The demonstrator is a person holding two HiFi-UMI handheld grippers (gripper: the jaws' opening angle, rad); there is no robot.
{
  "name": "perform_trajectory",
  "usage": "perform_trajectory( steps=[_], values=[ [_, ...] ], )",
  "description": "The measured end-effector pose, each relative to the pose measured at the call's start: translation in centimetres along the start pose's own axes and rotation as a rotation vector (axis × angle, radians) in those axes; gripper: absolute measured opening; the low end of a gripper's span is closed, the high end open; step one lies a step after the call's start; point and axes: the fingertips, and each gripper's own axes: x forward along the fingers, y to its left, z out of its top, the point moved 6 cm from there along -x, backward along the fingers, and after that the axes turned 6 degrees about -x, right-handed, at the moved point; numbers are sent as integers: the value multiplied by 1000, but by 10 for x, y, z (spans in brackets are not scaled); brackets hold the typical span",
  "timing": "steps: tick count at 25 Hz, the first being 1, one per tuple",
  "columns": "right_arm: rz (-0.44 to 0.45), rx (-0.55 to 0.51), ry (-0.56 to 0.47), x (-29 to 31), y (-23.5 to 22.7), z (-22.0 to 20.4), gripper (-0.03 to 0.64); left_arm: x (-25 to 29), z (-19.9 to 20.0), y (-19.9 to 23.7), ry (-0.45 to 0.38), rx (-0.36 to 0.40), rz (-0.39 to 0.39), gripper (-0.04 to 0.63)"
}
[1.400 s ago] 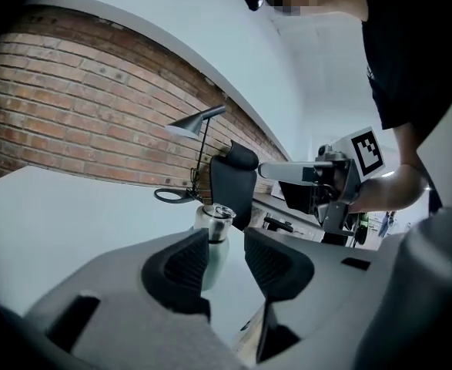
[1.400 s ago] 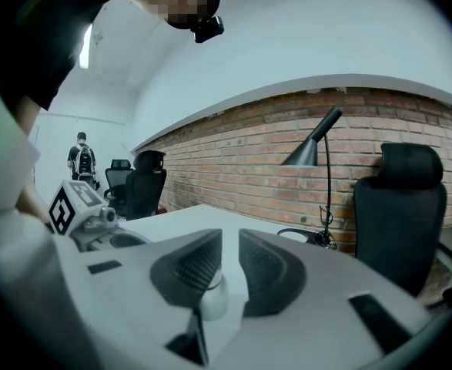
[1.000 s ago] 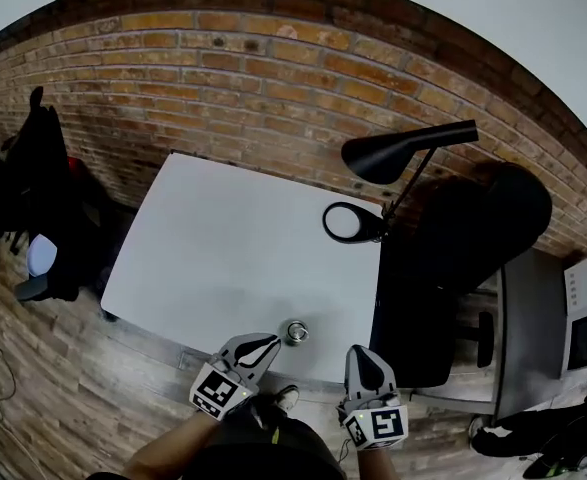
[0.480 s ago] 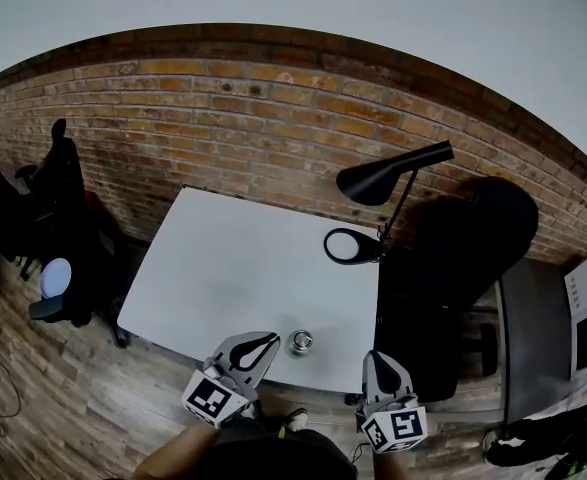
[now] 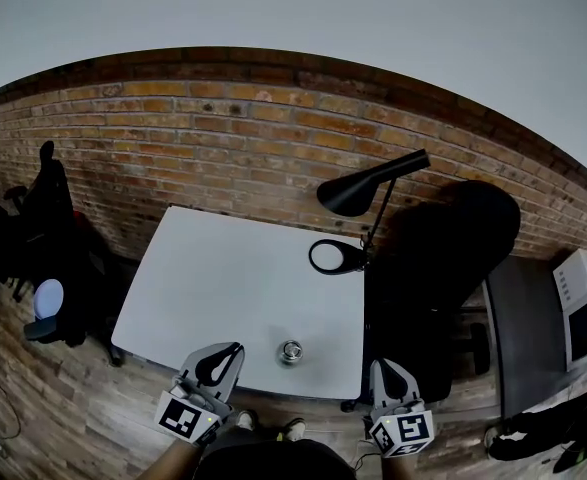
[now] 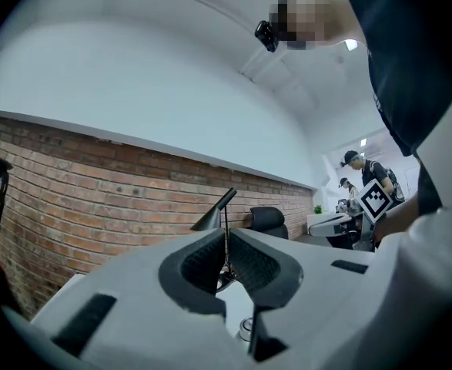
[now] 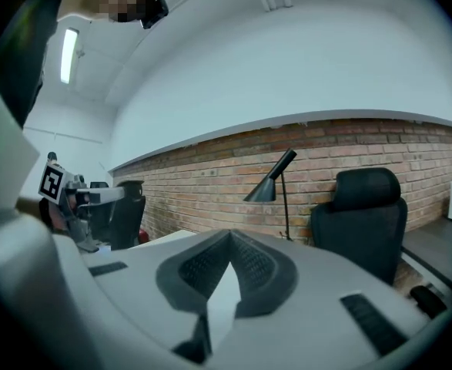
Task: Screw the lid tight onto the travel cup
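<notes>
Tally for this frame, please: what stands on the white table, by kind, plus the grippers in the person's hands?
travel cup: 1
desk lamp: 1
grippers: 2 (left gripper, right gripper, both shut and empty)
Total: 4
</notes>
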Motion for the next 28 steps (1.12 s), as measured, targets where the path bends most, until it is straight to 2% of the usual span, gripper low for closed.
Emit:
perform_trajectory(
  steps=[3,8,12,19,28],
  values=[
    [-27,3,8,-3,-8,1,14,-5,-1,5,51,-22,40,37],
    [-30,18,1,6,-10,4,14,3,2,11,57,-18,42,37],
    [-17,18,-10,17,-6,13,12,18,10,9,34,-4,9,37],
    [-1,-65,-47,31,-2,27,12,29,6,14,14,-33,9,37],
    [-15,-47,-62,38,-4,26,12,41,6,14,1,-31,-12,37]
  ],
)
